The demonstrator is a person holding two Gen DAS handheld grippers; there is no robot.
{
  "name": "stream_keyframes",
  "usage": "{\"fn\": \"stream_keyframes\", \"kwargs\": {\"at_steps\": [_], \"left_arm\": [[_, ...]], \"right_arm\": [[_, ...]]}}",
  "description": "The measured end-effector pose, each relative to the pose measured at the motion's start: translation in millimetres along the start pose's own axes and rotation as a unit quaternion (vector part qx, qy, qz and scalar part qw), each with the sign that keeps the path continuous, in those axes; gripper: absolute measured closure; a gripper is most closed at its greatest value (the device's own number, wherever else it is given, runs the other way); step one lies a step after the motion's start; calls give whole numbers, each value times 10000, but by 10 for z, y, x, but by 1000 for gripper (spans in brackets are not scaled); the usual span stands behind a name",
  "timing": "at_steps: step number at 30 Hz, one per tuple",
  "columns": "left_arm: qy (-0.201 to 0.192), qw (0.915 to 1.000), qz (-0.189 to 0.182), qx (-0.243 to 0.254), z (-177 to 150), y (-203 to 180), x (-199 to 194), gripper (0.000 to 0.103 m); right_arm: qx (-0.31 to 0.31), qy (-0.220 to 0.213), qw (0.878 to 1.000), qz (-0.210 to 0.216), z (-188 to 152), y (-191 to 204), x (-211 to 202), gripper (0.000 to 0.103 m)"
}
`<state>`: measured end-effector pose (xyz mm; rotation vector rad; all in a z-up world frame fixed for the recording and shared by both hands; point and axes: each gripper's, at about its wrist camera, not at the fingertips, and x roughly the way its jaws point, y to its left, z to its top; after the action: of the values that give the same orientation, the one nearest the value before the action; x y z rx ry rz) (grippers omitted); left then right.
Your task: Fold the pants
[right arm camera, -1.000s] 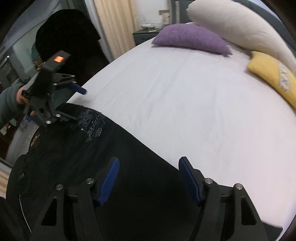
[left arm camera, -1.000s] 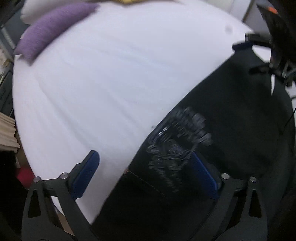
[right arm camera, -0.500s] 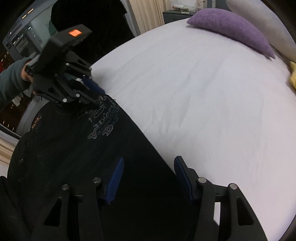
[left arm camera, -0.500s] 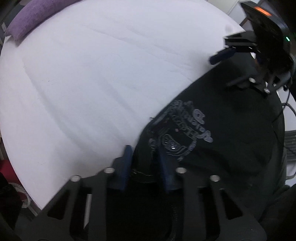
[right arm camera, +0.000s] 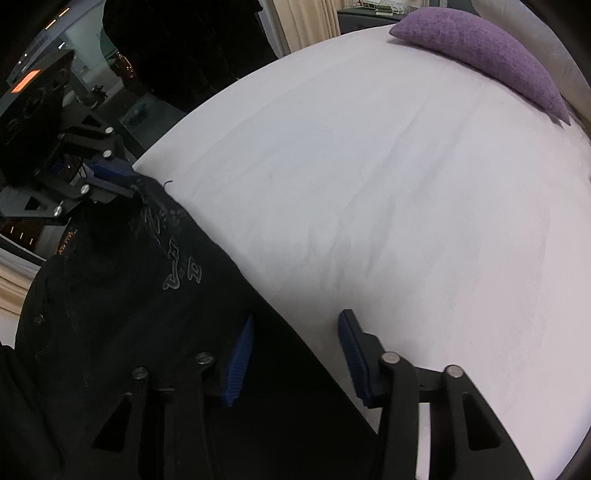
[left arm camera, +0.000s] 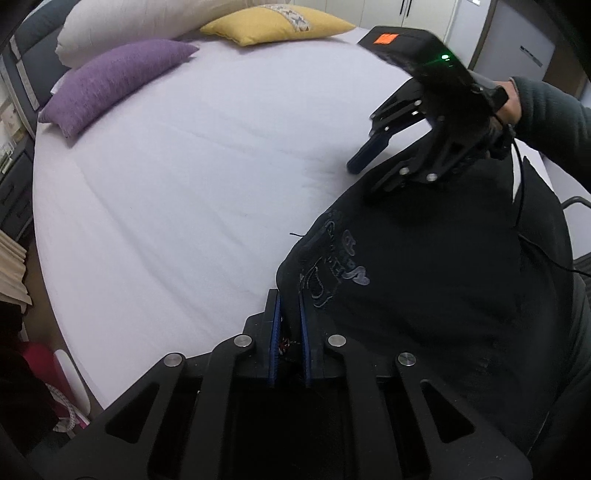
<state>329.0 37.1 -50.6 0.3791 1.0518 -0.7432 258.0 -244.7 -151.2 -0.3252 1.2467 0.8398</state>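
Observation:
Black pants (left arm camera: 424, 280) with a pale printed design lie at the near edge of a white bed (left arm camera: 192, 177). My left gripper (left arm camera: 288, 306) is shut on the pants' edge beside the print. My right gripper (right arm camera: 295, 328) is open, its jaws straddling the pants' far edge (right arm camera: 177, 295), one finger over the cloth and one over the sheet. The right gripper also shows in the left wrist view (left arm camera: 373, 166), held by a hand above the pants. The left gripper shows at the left of the right wrist view (right arm camera: 110, 181), pinching the cloth corner.
A purple pillow (left arm camera: 110, 81), a white pillow (left arm camera: 122, 26) and a yellow pillow (left arm camera: 277, 26) lie at the head of the bed. A curtain (right arm camera: 306, 18) and a dark cabinet stand past the bed's left side. White wardrobes (left arm camera: 517, 48) stand behind.
My left gripper went from wide open to shut on the pants' edge and lifted it slightly. My right gripper stayed open and moved closer to the pants' edge.

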Motion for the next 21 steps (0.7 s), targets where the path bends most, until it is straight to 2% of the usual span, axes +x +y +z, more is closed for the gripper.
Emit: {"fn": "stream_keyframes", "kwargs": {"at_steps": [2,5,13,18,21], "left_arm": [[-2,10000,26,-9,-2,-7,-1,95],[-12,10000,67,-32,95,-60,82,95],[-150,9997,129,-135,54,-93,4,95],[-269,9995,165,-81,-6,-207,-154,95],[-338,9993,169,-77,-67,-305,-283,95]], "right_arm": [[-65,54,9999,71,21,32,8,78],[-136,111,9998,57,35,106,-14,92],[-107,-94,9997,-182,6,366,-231,98],[95,-459,9983,-334,-120,634,-372,98],[312,-671,9970,-219,-157,847,-462,98]]}}
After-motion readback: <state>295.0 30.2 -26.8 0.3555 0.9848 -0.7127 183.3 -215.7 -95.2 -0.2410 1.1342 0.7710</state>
